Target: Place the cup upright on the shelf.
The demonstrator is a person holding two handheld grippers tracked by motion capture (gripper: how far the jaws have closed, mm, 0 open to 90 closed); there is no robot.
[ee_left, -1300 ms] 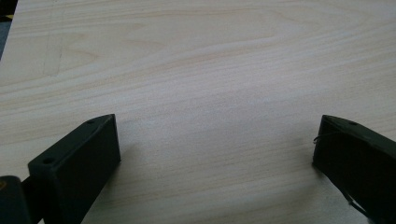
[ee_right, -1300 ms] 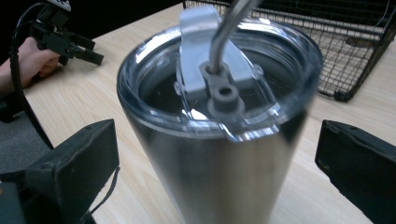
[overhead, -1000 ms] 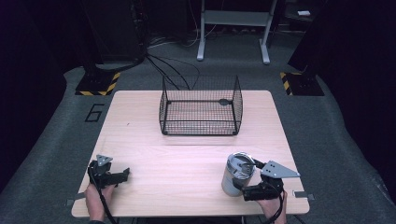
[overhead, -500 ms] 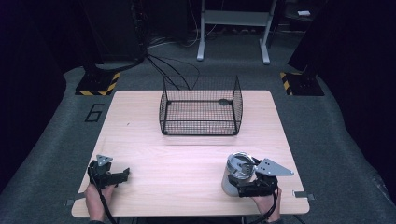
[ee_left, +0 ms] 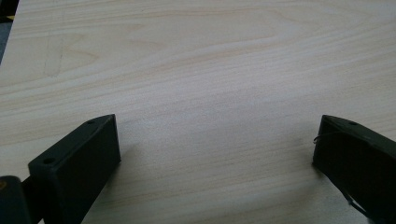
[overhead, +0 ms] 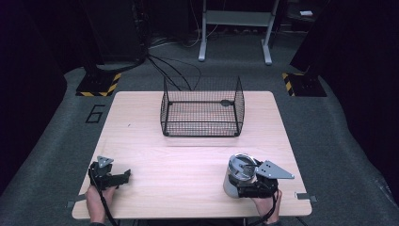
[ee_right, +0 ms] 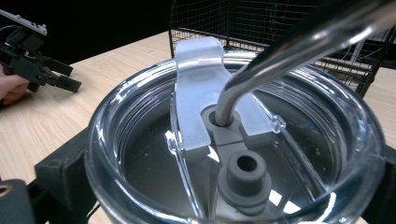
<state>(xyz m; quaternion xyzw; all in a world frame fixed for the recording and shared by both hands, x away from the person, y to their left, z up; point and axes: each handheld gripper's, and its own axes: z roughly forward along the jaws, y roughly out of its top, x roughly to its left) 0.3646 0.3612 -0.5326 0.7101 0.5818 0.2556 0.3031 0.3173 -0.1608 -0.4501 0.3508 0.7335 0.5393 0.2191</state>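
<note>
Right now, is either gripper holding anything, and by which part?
The right gripper has its jaws around the body of the steel tumbler with clear lid; the left gripper holds nothing.

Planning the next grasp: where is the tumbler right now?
In the high view, the tumbler stands near the table's front right, between the right tongs, nearer than the wire basket.

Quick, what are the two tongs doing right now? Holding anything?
Left tongs: open, resting on the table, holding nothing.
Right tongs: jaws on either side of the steel tumbler; whether they grip it cannot be told.
</note>
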